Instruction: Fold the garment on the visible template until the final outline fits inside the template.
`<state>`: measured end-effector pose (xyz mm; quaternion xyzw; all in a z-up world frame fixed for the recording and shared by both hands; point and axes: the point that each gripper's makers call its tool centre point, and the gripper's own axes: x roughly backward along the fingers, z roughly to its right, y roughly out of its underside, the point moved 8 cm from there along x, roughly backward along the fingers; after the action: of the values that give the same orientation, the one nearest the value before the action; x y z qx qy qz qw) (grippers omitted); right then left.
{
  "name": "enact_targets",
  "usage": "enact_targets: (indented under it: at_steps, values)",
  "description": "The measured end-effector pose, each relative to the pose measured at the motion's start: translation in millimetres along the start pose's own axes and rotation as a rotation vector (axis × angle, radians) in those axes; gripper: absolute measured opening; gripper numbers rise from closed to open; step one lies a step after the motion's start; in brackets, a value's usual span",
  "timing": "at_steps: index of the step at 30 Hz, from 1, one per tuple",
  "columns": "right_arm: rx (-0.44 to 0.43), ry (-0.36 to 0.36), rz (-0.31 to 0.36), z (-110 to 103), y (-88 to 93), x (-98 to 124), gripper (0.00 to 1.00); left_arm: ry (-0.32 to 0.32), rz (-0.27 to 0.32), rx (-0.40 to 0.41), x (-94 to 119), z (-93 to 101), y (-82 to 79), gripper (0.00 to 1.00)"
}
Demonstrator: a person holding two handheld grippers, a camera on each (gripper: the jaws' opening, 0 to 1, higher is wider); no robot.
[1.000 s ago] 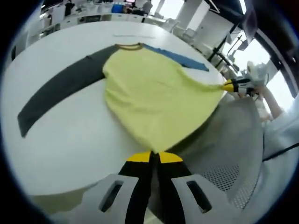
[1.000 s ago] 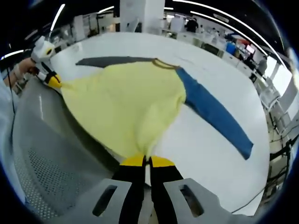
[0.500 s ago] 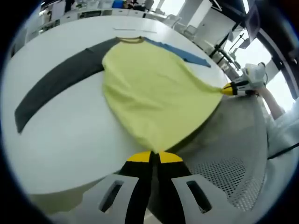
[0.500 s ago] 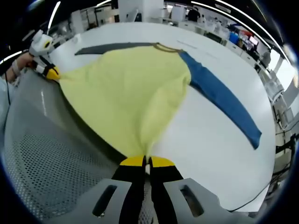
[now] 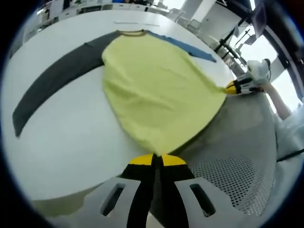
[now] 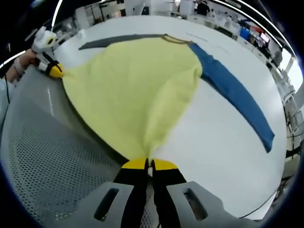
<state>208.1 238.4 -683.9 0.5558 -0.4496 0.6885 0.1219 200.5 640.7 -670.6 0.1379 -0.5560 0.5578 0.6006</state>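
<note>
Yellow cloth pinched tight in the left gripper (image 5: 157,160), jaws clamped on one hem corner of the garment (image 5: 156,90) at the near edge of the white tabletop (image 5: 71,137). Seen from the left gripper view: body running away toward the collar at the far side, long axis pointing from the jaws to the neckline; grey sleeve (image 5: 57,80) stretched out toward the left edge, blue sleeve (image 5: 183,45) toward the far right; right gripper (image 5: 236,87) gripping the other hem corner just off the right edge, a hand behind it. Perforated grey chair back (image 5: 232,166) under the hem span, likely to snag. From the right gripper view: jaws shut on the hem, the same arrangement mirrored, blue sleeve lying long toward the right edge, left gripper at upper left, hem taut between both. Template outline not discernible; probably next, carry both corners forward toward the collar.
</note>
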Motion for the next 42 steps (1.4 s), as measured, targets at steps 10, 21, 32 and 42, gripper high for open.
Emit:
enact_targets:
  at_steps: [10,21,32,42]
  values:
    - [0.008,-0.008,-0.011,0,1.3,-3,0.05,-0.007,-0.068,-0.023,-5,-3.1,0.3,0.01]
    - [0.019,-0.014,-0.023,-1,1.9,-4,0.07,0.002,-0.088,-0.032,-8,-6.1,0.7,0.02]
    - [0.019,-0.004,-0.008,-2,-0.9,-2,0.09,-0.008,-0.068,-0.017,-3,-10.0,1.0,0.05]
    - [0.029,0.014,0.013,-1,-5.8,7,0.1,-0.027,-0.052,-0.023,5,-6.7,1.7,0.07]
